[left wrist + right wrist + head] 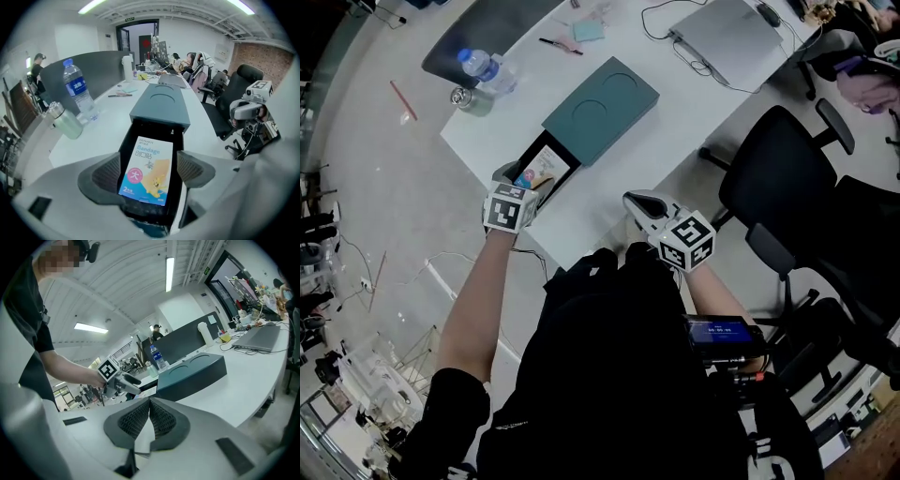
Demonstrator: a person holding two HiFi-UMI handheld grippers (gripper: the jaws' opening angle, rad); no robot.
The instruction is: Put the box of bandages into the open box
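Low in the left gripper view, our left gripper [147,173] hangs with jaws wide apart, gripping nothing. The bandages [145,161] seem to lie flat inside the box [125,151] beneath. Our right gripper [150,420], pinched together and empty, sits aside, unneeded.

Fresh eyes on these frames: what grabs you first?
The bright bandage box lies inside the open black box near the table edge, framed by the left gripper with its jaws spread. The teal lid sits at the box's far end. The right gripper is shut and empty, off to the side.
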